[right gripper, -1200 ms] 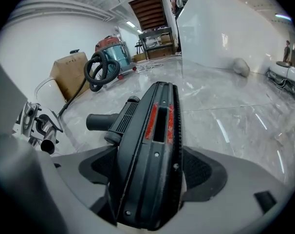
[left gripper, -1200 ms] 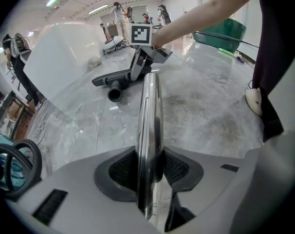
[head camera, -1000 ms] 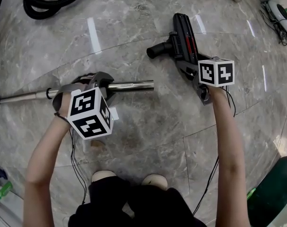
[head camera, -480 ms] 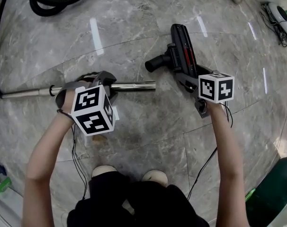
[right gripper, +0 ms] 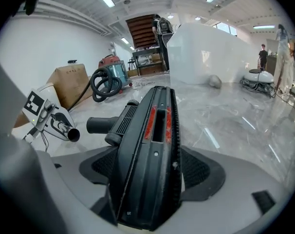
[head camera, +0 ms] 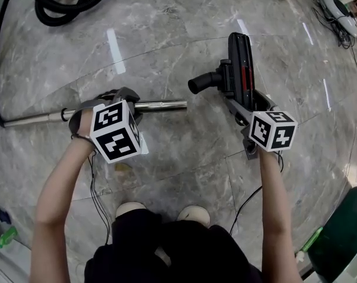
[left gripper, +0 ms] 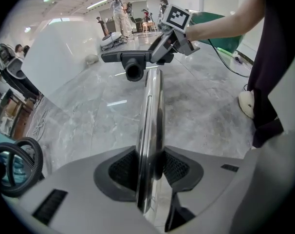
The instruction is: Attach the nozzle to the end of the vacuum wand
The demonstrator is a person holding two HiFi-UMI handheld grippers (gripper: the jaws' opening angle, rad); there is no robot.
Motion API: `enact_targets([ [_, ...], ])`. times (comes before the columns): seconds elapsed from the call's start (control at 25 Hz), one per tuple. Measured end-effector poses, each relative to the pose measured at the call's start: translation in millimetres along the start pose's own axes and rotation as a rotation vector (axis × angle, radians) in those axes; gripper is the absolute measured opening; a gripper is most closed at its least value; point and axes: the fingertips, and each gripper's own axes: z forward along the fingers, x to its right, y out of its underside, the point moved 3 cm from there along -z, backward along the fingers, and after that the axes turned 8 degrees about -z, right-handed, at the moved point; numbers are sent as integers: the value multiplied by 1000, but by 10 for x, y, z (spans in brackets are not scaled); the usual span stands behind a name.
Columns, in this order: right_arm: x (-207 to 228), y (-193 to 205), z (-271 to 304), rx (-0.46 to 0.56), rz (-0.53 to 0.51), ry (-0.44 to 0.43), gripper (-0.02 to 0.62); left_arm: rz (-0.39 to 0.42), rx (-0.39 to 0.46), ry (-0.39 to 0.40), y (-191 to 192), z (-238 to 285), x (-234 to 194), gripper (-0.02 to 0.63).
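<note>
The grey-shelled left gripper (left gripper: pixel 148 167) and right gripper (right gripper: pixel 152 172) have dark meshed pads (left gripper: pixel 122 168) and black-and-white marker cubes (head camera: pixel 115 131). Thin black cables (head camera: pixel 96 199) hang from them. The person wears dark clothes (head camera: pixel 167 255) and pale shoes (head camera: pixel 129 209).

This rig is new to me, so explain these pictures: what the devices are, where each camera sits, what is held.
No robot: a person holds a two-jaw gripper in each hand. One picture comes from a head camera looking down; the other two from cameras on the grippers. The left gripper is shut on the metal vacuum wand, over the marble floor. The right gripper is shut on the black nozzle, whose round neck points toward the wand's open end, not yet joined. A coiled hose lies beyond.
</note>
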Motion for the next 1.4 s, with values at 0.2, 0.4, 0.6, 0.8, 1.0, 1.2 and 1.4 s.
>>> enact_targets([
  [0.2, -116, 85, -320, 96, 83, 96, 403, -24, 30, -21, -206, -180, 32, 149],
  [0.4, -171, 125, -628, 151, 92, 217, 403, -47, 46, -39, -397, -253, -3, 150],
  [0.6, -191, 135, -700, 151, 62, 260, 403, -51, 42, -41, -425, -170, -61, 149],
  [0.8, -236, 151, -701, 148, 76, 303, 403, -65, 24, -50, -442, -132, -90, 149],
  [1.0, -284, 157, -739, 156, 86, 353, 403, -82, -5, -65, -454, -112, -116, 150],
  [1.2, -320, 94, -767, 163, 20, 409, 403, -85, -35, -80, -441, -40, -132, 150],
  [1.4, -401, 35, -782, 169, -12, 399, 403, -75, -24, -104, -449, 10, -135, 149],
])
